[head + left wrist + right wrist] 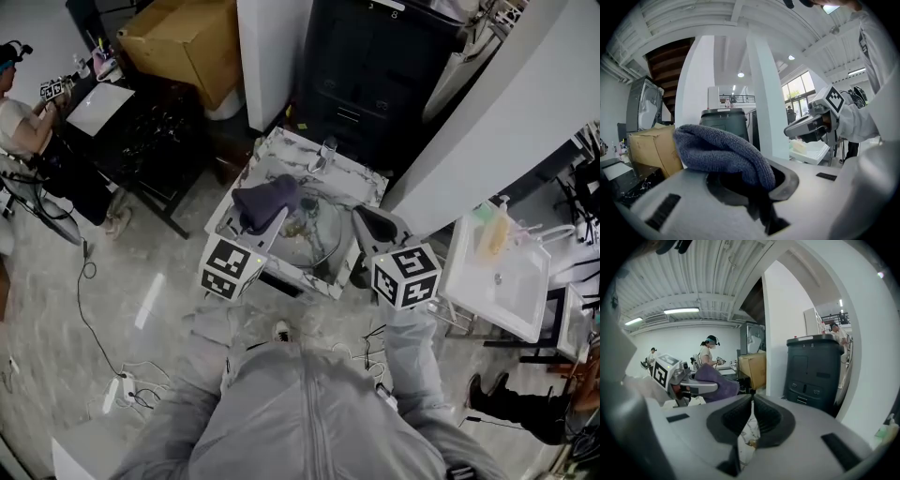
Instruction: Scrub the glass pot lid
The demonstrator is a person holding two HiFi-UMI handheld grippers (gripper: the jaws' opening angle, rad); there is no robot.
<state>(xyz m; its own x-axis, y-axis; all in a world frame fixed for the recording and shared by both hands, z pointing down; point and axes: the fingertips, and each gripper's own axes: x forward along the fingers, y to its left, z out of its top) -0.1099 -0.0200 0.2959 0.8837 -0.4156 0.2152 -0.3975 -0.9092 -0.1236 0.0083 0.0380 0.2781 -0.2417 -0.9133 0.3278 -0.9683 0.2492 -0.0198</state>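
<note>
Tongs status: my left tongs [269, 217] are clenched on a dark grey cloth [723, 149] and sit over the glass pot lid [322, 236]. The lid lies in the basin of the marble tabletop [361, 186]. My right tongs [752, 404] are clenched with pads together and nothing between them, just right of the lid.

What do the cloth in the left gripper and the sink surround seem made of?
Cloth: soft knitted or terry fabric, matte grey-blue; its nubbly weave and folds show.
Sink surround: marble or a marble-look surface, white with dark veins; which, I cannot tell.
</note>
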